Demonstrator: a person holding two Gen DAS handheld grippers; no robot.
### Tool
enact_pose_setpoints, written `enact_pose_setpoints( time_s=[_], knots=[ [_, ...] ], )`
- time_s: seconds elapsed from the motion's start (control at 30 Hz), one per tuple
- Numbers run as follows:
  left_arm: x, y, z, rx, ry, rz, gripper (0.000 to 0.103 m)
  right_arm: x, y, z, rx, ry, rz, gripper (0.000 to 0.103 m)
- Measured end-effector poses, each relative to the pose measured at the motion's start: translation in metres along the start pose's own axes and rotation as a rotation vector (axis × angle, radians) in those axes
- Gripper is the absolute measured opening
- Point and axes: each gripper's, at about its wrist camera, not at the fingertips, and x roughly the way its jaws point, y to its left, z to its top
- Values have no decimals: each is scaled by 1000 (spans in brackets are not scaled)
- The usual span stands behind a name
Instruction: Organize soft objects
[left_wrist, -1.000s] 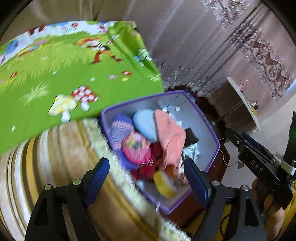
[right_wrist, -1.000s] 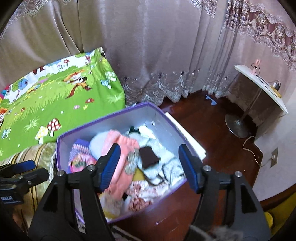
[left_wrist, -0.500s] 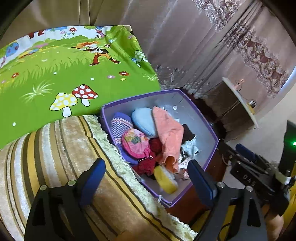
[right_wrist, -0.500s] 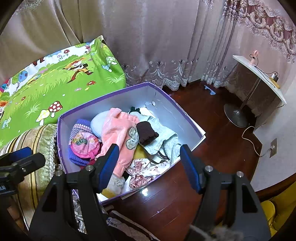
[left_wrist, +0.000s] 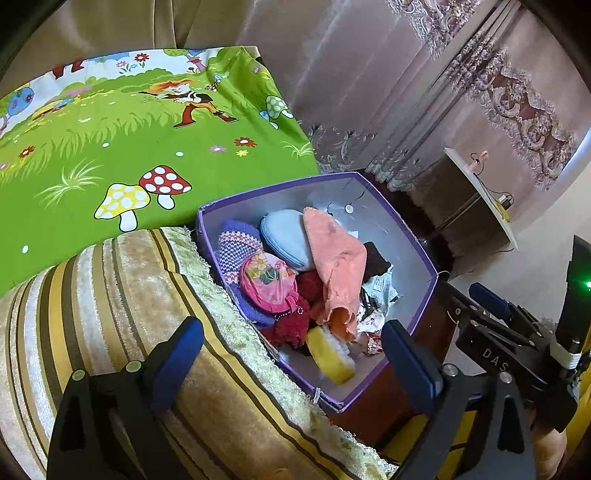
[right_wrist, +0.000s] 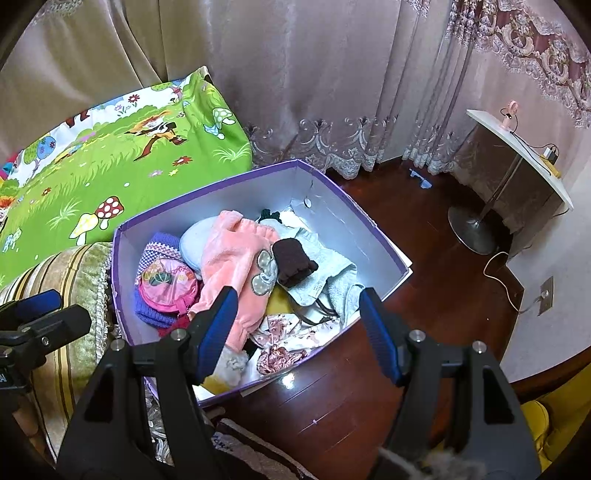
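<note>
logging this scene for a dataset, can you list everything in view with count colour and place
box: 1, purple rim, grey inside, on the dark wood floor beside the sofa
pink garment: 1, pink, on top of the pile in the box
knit hat: 1, purple and white, box's left side
small bag: 1, pink with flowers, on the knit hat
dark sock: 1, dark brown, beside the pink garment
sponge: 1, yellow, near end of box
blanket: 1, green cartoon print, behind the box
sofa: 1, gold striped, left of box
side table: 1, white top, by the curtain
left gripper: open, over the sofa edge
right gripper: open, above the box
</note>
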Motion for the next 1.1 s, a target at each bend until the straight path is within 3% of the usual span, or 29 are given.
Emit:
enact_pose_setpoints(
  time_s=[1.1],
  knots=[
    [7,-5,-1,22,0,24,102,1,-2,-3,13,5,2,72]
  ],
)
